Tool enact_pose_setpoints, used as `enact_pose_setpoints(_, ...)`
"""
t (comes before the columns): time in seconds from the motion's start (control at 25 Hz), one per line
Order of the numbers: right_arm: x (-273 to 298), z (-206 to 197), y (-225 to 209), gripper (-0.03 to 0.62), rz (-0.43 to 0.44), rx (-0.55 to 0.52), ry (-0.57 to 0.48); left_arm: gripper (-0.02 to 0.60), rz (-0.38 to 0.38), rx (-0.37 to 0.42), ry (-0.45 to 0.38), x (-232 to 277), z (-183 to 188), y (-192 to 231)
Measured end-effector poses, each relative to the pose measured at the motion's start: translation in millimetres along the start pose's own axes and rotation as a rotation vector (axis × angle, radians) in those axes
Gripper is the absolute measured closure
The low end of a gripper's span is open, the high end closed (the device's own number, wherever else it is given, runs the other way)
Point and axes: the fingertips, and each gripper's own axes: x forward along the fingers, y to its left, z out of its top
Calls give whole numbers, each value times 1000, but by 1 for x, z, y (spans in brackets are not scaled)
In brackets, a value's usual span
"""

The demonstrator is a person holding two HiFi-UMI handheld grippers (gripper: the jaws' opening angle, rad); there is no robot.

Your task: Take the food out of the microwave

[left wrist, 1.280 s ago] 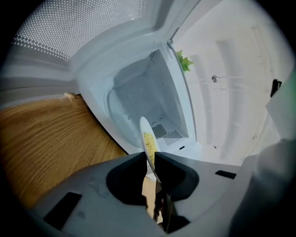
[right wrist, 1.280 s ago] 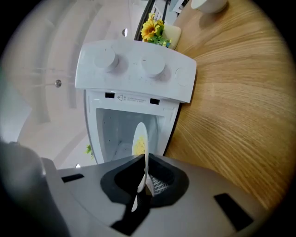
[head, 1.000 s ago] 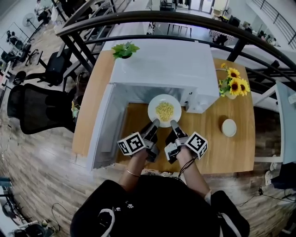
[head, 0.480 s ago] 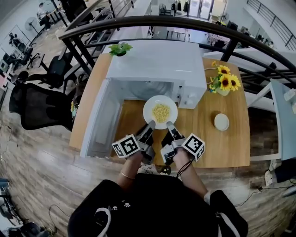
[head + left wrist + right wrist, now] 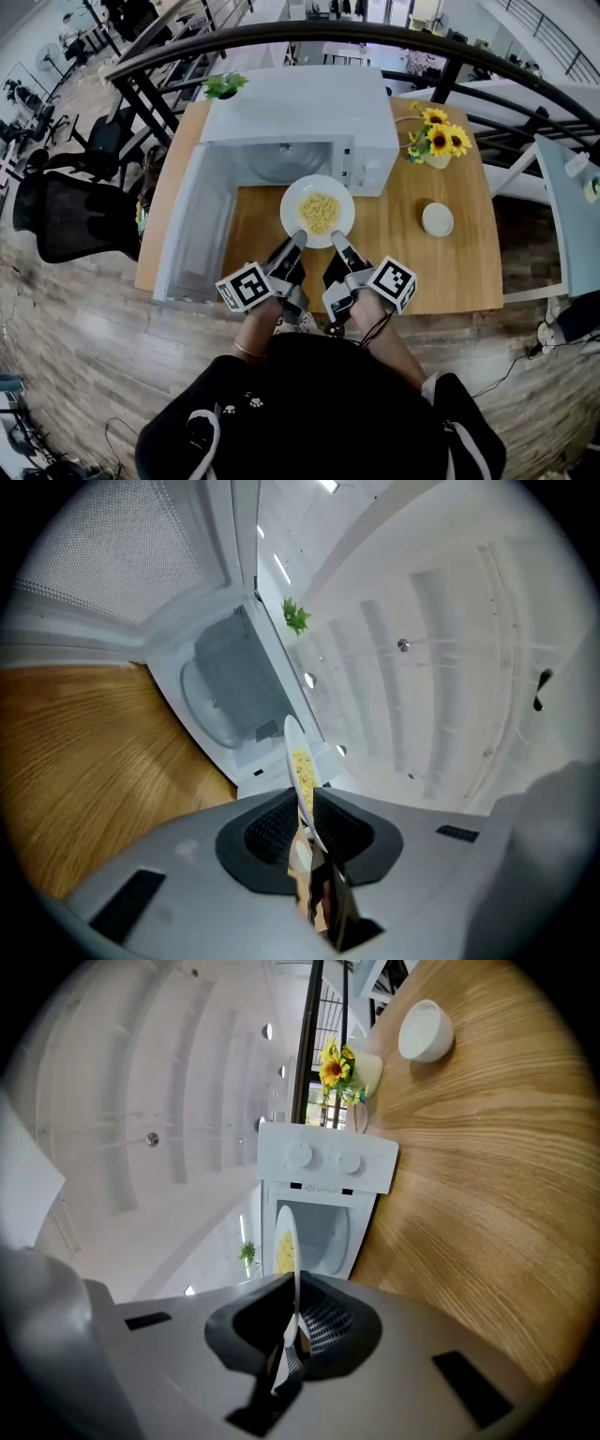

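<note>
In front of the microwave [image 5: 298,122], over the wooden bench [image 5: 441,272], a white plate [image 5: 318,211] of yellow food [image 5: 320,208] is carried level between two claws. The left claw [image 5: 293,242] is clenched on the plate's near rim, on the side nearer the microwave's open door [image 5: 192,234], and its own view shows the thin rim pinched edge-on between the dark pads [image 5: 277,829]. The right claw [image 5: 336,242] is clamped on the same near rim just beside it, and its view also shows the rim caught between the pads [image 5: 323,1324]. A second ago more of the plate lay across the mouth of the microwave's cavity. It has since come out toward the person, so only its far rim still overlaps the opening in the head view, and both claws have drawn back with it, keeping the same grip. The door remains swung wide. On the bench beyond the microwave's control side, a small white bowl [image 5: 437,219] and a vase of sunflowers [image 5: 433,142] stand as before, well apart from the plate.
</note>
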Motion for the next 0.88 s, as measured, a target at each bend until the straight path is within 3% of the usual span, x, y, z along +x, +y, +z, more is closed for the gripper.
enact_pose_setpoints(0.88,-5,-3,8,579,23,20,-5,532,10,-11,2,-3,2,-9)
